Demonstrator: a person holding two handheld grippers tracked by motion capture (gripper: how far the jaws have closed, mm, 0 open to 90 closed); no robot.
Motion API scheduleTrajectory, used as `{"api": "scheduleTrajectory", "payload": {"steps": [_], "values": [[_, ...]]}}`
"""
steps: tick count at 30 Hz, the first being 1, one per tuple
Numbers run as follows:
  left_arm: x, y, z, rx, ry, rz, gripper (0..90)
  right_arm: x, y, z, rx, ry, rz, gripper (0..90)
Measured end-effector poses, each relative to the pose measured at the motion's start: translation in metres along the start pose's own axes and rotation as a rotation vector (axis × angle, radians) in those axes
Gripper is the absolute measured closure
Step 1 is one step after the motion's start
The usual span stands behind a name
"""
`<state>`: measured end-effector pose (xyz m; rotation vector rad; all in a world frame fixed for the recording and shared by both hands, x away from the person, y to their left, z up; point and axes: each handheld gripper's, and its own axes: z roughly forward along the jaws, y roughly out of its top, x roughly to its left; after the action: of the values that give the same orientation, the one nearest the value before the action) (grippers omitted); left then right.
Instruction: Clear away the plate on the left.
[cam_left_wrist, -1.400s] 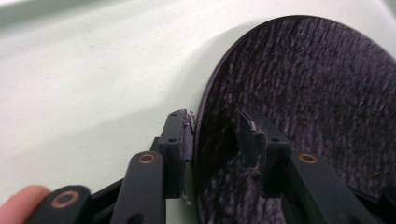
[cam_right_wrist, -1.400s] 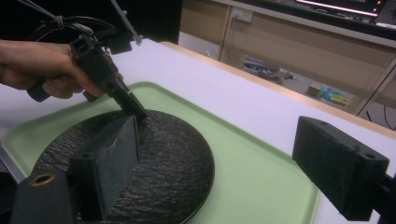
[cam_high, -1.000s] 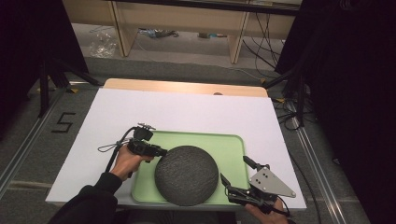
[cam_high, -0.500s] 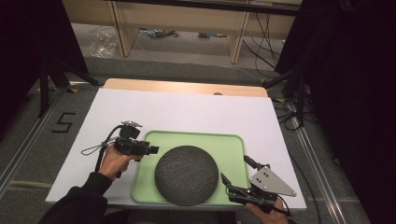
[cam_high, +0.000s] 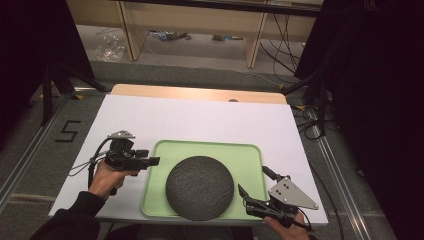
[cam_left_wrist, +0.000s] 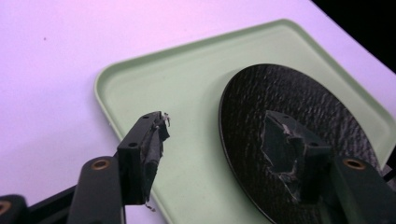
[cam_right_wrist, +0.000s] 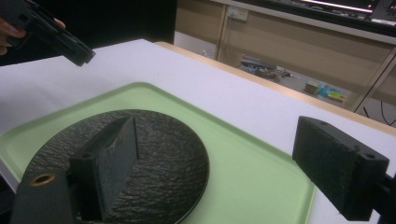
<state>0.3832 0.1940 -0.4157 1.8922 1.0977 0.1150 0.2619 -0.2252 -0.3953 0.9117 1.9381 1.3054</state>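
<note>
- The left gripper (cam_high: 150, 161) hovers beside the left rim of the flat pale-green plastic tray (cam_high: 250, 165). Its jaws have just been opening and stand released with nothing between them.
- In the left gripper view these jaws (cam_left_wrist: 219, 158) frame the tray's rounded corner (cam_left_wrist: 140, 79). The round, dark, rough-textured stone-like plate (cam_left_wrist: 289, 107) lies just behind the right-hand jaw.
- The right gripper (cam_high: 243, 196) sits at the tray's near right corner, jaws released and empty, its tips just beside the plate's (cam_high: 200, 187) edge.
- The right gripper view looks low across the plate (cam_right_wrist: 154, 149). It lies flat in the tray (cam_right_wrist: 252, 177) just beyond those jaws (cam_right_wrist: 224, 163), and the left gripper (cam_right_wrist: 70, 46) hangs above the white counter (cam_right_wrist: 210, 88) farther off.
- The high view adds the wooden shelving (cam_high: 195, 20) beyond the counter (cam_high: 200, 120) and the cables (cam_high: 310, 120) on the floor to the right.
- Nothing stands between either pair of jaws and the plate.
</note>
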Motion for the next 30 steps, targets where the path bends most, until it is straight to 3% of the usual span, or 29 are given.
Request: {"api": "scheduleTrajectory", "payload": {"steps": [6, 8, 9, 18, 22, 24, 30], "values": [[-0.007, -0.007, -0.012, -0.028, 0.018, 0.068, 31.9, 0.0, 0.0, -0.001, -0.001, 0.006, 0.0, 15.4], [-0.01, -0.01, -0.015, -0.031, 0.039, 0.074, 29.8, 0.0, 0.0, 0.0, -0.002, 0.006, 0.0, 15.4], [-0.011, -0.012, -0.018, -0.025, 0.072, 0.086, 29.0, 0.001, 0.0, 0.0, -0.002, 0.013, 0.005, 15.4], [-0.012, -0.02, -0.035, -0.097, 0.083, 0.061, 22.5, 0.002, 0.0, 0.0, 0.008, 0.002, -0.01, 15.4], [-0.014, -0.024, -0.04, -0.114, 0.092, 0.076, 21.9, 0.003, 0.001, -0.001, 0.003, -0.001, -0.009, 15.4], [-0.018, -0.029, -0.044, -0.131, 0.106, 0.112, 20.8, 0.003, 0.0, -0.001, 0.004, 0.0, -0.009, 15.4], [-0.023, -0.039, -0.051, -0.163, 0.122, 0.116, 20.0, 0.003, 0.0, -0.001, 0.003, 0.008, -0.003, 15.4]]}}
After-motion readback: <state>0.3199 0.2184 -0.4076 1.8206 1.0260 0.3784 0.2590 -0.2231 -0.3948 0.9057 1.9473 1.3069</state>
